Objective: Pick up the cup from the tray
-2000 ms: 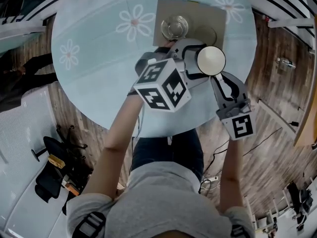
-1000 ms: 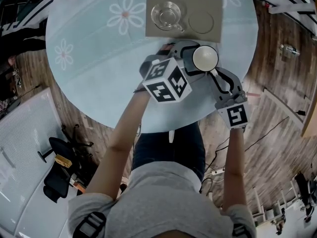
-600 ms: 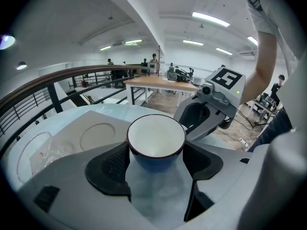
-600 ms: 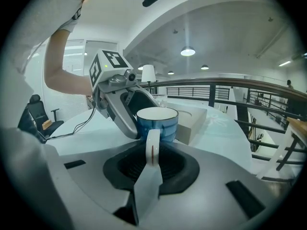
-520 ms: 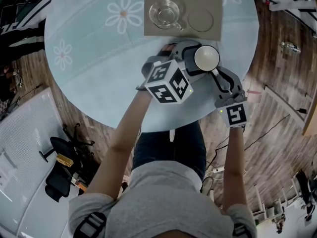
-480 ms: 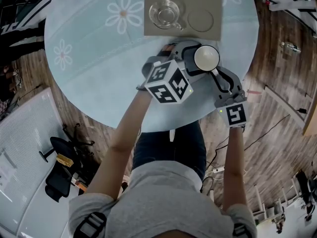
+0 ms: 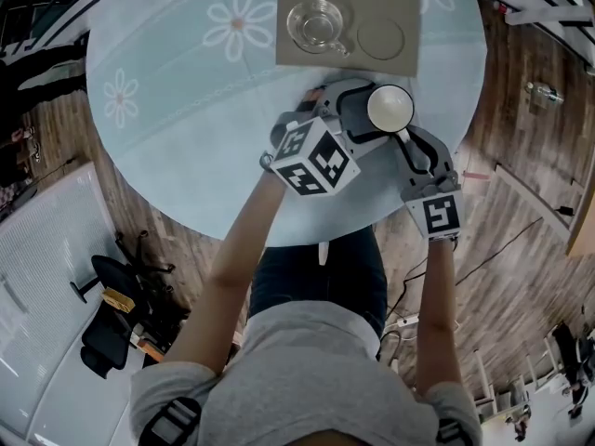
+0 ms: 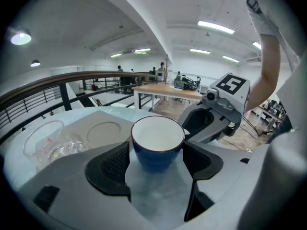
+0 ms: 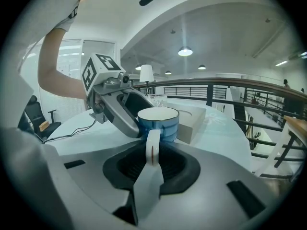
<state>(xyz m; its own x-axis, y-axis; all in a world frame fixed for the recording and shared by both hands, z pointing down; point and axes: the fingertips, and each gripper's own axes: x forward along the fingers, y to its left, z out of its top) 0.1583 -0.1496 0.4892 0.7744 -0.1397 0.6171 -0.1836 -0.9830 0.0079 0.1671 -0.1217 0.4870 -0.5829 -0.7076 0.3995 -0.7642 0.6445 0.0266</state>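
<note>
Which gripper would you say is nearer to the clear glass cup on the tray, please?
Left. The left gripper, clasping the blue cup, sits just short of the glass cup; the right gripper, pinching the blue cup's handle, is farther back toward the person.

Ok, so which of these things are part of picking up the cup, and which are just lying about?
Part of the job:
- cup, off the tray
- right gripper, shut on the cup's handle
- left gripper, jaws on either side of the cup's body
- tray

Lying about:
- glass, on the tray
- table
</note>
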